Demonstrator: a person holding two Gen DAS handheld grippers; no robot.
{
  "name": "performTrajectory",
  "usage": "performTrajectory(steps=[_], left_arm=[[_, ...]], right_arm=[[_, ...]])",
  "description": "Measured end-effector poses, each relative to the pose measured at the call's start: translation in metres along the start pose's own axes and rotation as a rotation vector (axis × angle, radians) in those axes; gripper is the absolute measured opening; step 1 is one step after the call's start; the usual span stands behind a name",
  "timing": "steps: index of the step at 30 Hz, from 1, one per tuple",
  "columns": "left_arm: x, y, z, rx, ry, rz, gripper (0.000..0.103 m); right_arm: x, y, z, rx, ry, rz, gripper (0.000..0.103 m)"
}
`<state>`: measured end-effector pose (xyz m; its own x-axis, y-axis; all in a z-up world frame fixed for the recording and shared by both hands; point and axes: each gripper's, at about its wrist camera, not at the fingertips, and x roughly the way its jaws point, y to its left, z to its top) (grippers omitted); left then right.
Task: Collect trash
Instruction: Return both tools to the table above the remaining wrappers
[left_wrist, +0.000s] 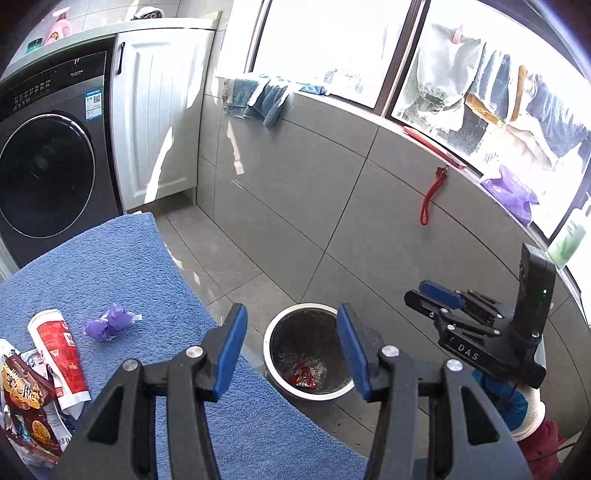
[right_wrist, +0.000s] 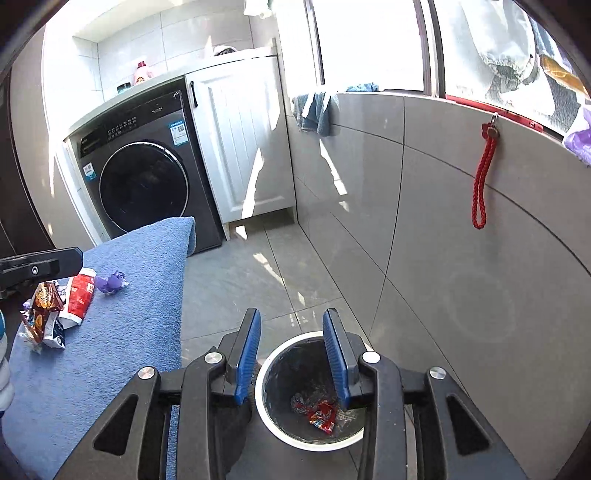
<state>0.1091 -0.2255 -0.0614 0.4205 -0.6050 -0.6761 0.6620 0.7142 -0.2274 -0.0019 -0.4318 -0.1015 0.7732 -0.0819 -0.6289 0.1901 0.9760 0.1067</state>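
My left gripper (left_wrist: 291, 317) is open and holds nothing; it hangs above a round white-rimmed trash bin (left_wrist: 272, 334) on the floor. A red wrapper (left_wrist: 303, 374) lies at the bottom of the bin. My right gripper (right_wrist: 292, 321) is open and bare too, over the same bin (right_wrist: 261, 373) and its red wrapper (right_wrist: 323, 415). On the blue towel (left_wrist: 110, 266) to the left lie a crumpled purple wrapper (left_wrist: 109, 325), a red-and-white packet (left_wrist: 59, 354) and a brown snack bag (left_wrist: 26, 398). The right gripper (left_wrist: 439, 295) also shows in the left wrist view, a gloved hand below it.
A dark front-loading washing machine (right_wrist: 144, 184) and a white cabinet (right_wrist: 243, 147) stand at the back. A grey tiled wall (right_wrist: 443, 221) runs along the right, with a red cord (right_wrist: 482, 177) hanging on it. Blue cloths (left_wrist: 258, 98) drape over the sill. Grey floor tiles surround the bin.
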Motion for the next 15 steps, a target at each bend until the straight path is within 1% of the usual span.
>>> performTrajectory(steps=[3,4,6,7,11,13,15], left_arm=[[-0.04,0.021,-0.012,-0.015,-0.049,0.037,0.05],[-0.053,0.03,-0.017,-0.023,-0.064,0.046,0.051],[-0.08,0.047,-0.027,-0.048,-0.093,0.064,0.059],[-0.094,0.057,-0.033,-0.061,-0.112,0.076,0.061],[-0.144,0.096,-0.058,-0.095,-0.181,0.136,0.064],[-0.165,0.118,-0.071,-0.121,-0.209,0.168,0.064],[-0.184,0.143,-0.087,-0.156,-0.228,0.196,0.065]], right_arm=[[-0.02,0.029,0.016,-0.05,-0.052,0.021,0.036],[-0.026,0.04,0.02,-0.067,-0.065,0.029,0.038],[-0.037,0.06,0.027,-0.098,-0.088,0.044,0.04],[-0.042,0.07,0.03,-0.113,-0.099,0.051,0.041],[-0.058,0.108,0.043,-0.155,-0.133,0.091,0.045],[-0.064,0.124,0.046,-0.178,-0.139,0.101,0.047],[-0.064,0.142,0.05,-0.202,-0.139,0.111,0.047]])
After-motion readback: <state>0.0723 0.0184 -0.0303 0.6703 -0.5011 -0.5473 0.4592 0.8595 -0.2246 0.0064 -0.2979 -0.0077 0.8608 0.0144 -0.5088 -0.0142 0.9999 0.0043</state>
